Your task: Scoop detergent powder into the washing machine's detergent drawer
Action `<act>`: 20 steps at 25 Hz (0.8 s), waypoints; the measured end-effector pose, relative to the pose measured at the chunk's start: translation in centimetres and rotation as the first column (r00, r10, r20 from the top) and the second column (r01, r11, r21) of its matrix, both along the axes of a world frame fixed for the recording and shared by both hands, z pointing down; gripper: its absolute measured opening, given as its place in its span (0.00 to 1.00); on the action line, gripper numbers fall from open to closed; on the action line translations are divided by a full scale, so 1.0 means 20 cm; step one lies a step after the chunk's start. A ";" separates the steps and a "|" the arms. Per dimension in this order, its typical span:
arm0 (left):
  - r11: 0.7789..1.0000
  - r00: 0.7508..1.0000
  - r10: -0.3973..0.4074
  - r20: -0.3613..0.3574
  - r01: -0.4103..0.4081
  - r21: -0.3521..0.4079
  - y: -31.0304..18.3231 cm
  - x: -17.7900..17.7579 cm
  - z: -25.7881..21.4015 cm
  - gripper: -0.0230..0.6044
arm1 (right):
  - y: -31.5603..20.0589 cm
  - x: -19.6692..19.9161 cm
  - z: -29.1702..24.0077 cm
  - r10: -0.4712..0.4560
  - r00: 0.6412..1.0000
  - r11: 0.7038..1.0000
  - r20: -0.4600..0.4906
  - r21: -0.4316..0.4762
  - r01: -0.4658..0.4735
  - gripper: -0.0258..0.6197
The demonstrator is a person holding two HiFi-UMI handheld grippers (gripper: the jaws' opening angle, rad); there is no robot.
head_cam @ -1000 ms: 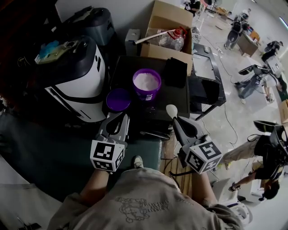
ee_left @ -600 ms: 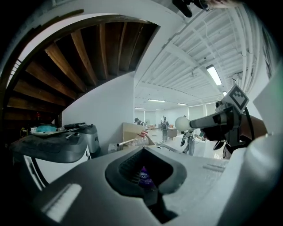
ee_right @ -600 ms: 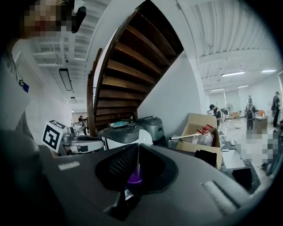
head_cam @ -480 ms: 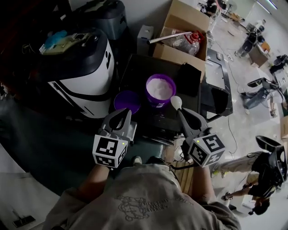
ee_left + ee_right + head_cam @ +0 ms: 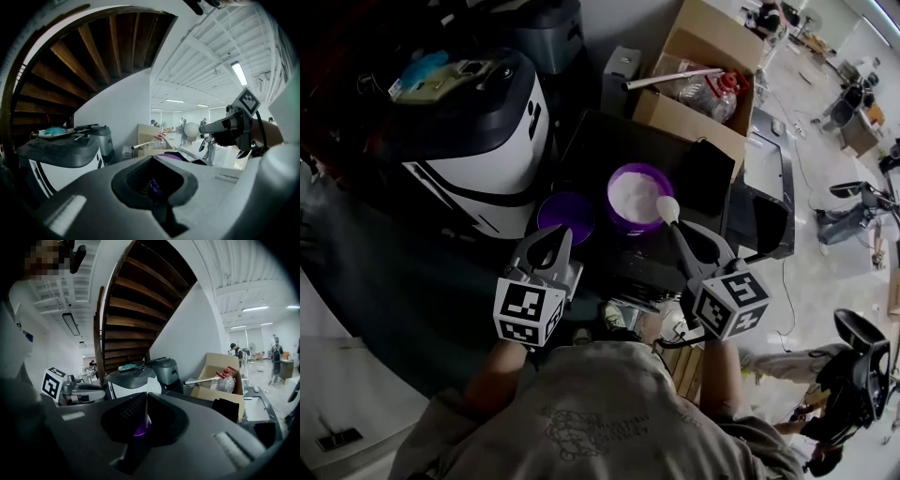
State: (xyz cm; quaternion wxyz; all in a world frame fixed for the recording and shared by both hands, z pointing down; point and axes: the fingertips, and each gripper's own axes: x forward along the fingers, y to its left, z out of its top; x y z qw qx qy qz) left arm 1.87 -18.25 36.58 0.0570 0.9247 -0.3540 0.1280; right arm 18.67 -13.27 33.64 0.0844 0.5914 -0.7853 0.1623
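Purple tub (image 5: pixel 625 225), white powder (image 5: pixel 636 195), purple lid (image 5: pixel 566 216), white scoop (image 5: pixel 666 208), brown box (image 5: pixel 677 116).

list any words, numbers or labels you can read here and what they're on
No text here can be read.
Print on the person's grey shirt: too blurred to read.
Small dark mark on the white washing machine: too small to read.
Cubes on the left gripper and right gripper: black-and-white square marker patterns, no words.
Purple round tub of white powder, white plastic spoon: no label shows.

Left gripper (image 5: pixel 551 236) points far, jaws together; right gripper (image 5: pixel 682 231) level beside it, jaws clamping the scoop (image 5: pixel 666 208) handle.
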 end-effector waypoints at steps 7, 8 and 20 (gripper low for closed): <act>0.995 0.995 -0.100 0.015 0.100 -0.005 -0.10 0.07 0.01 0.04 | -0.16 0.12 0.09 -0.100 0.995 0.993 -0.024 -0.063 0.098 0.09; 0.994 0.993 -0.114 0.018 0.114 -0.005 -0.11 0.08 0.01 0.04 | -0.18 0.14 0.11 -0.117 0.993 0.991 -0.028 -0.071 0.115 0.09; 0.948 0.947 -0.316 0.063 0.317 -0.009 -0.15 0.07 0.07 0.04 | -0.40 0.17 0.27 -0.345 0.938 0.924 0.020 -0.169 0.343 0.09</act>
